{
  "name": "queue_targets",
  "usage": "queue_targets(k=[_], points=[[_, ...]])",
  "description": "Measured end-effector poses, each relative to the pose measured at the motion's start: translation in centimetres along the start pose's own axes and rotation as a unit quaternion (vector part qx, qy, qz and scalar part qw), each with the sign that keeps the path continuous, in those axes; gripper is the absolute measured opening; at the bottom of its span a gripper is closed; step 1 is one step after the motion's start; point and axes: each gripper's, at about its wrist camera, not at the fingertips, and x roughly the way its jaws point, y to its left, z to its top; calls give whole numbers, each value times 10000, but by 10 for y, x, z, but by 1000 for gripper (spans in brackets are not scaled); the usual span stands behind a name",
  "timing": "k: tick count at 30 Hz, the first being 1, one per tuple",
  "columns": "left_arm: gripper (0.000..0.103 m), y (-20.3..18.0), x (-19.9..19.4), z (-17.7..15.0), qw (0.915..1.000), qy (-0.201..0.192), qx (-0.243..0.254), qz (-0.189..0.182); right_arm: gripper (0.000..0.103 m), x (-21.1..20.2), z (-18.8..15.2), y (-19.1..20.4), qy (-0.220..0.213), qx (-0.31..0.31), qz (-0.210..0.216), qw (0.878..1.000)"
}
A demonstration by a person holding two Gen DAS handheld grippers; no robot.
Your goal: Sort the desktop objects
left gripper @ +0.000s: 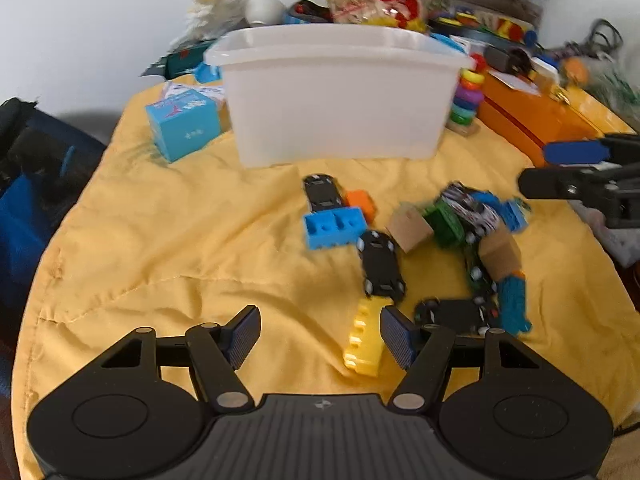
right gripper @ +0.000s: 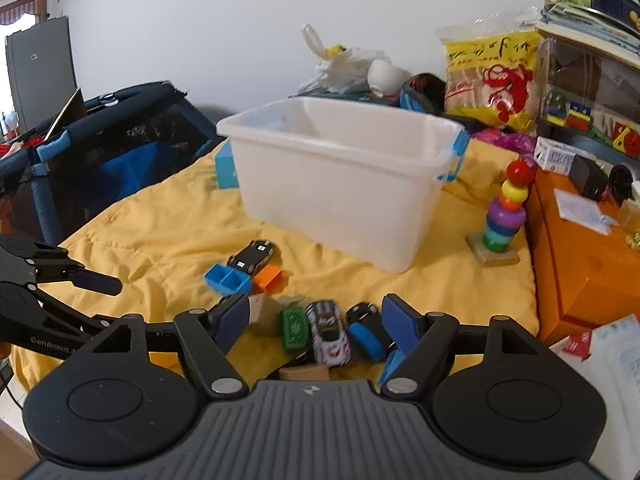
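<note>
I am holding both grippers, left gripper [left gripper: 320, 334] and right gripper [right gripper: 314, 324], fingers spread wide and gripping nothing, lower centre, toy cars [right gripper: 328, 328] and blocks [left gripper: 334, 226] lying ahead.

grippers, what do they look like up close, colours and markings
Both match: the left gripper and right gripper have black linkage arms with silver pivot pins, ribbed dark blue finger pads, a ribbed grey base and round black side discs. White GenRobot lettering marks one arm.

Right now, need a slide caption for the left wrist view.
Open left tongs hover over a yellow brick, toy cars and blocks scattered before an empty white bin.
</note>
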Motion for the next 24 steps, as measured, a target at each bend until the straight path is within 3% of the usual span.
queue_targets(k=[10,17,19,22,24], points=[[70,1,5,-13,9998,43,171,-3,76,11,-20,13,345,62,79,9994],[66,-4,13,-16,9987,40,417,-301,45,22,-36,41,862,-879,-38,9924],[60,-12,12,-12,9970,22,682,-368,44,22,-38,46,896,-927,50,9916],[58,-23,12,-11,9939,-19,1024,-404,44,22,-40,49,938,-1072,-15,9898],[51,-26,17,-11,9934,80,1024,-510,44,21,-40,45,964,-973,-12,9906]])
